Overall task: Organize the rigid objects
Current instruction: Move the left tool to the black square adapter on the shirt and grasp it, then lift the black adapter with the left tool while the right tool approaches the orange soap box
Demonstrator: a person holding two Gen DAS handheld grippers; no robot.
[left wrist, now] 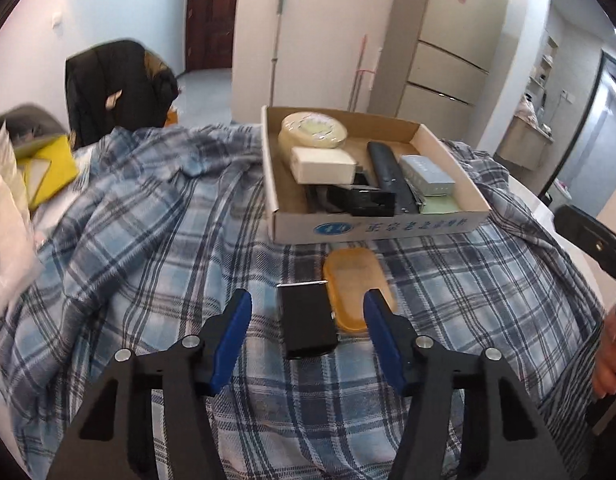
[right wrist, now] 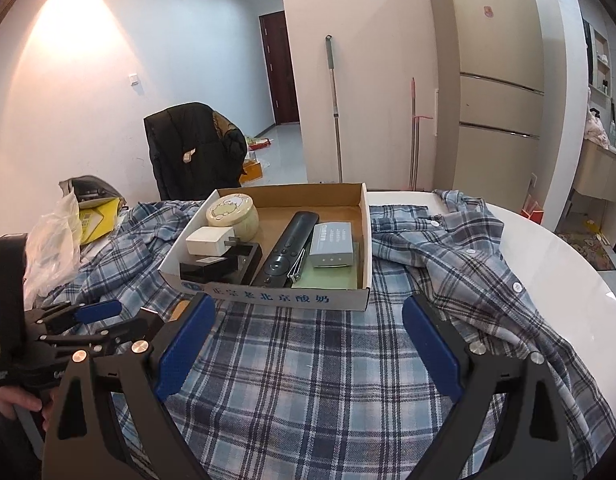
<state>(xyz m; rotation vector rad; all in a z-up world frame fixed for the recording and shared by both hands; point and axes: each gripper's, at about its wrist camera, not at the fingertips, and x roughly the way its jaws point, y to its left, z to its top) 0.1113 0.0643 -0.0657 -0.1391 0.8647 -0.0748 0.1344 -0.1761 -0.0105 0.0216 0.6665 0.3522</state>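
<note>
A small black box (left wrist: 308, 322) lies on the plaid shirt, with an orange oval case (left wrist: 354, 280) touching its right side. My left gripper (left wrist: 308, 298) is open around both; its blue pads (left wrist: 237, 320) stand clear of the black box, and the right pad overlaps the case's edge. Just beyond stands a shallow cardboard box (left wrist: 372, 229) holding a round cream tin (left wrist: 312, 130), a white block (left wrist: 322, 164), a black remote (left wrist: 388, 172) and a grey box (left wrist: 426, 174). My right gripper (right wrist: 308, 306) hangs open and empty before the cardboard box (right wrist: 267, 300).
A blue plaid shirt (right wrist: 308, 380) covers the white round table (right wrist: 548, 248). A plastic bag (right wrist: 51, 248) and yellow packets (left wrist: 47, 168) lie at the left. A chair with a black jacket (right wrist: 191, 148) stands behind. A hand (left wrist: 608, 356) holds the right gripper's handle.
</note>
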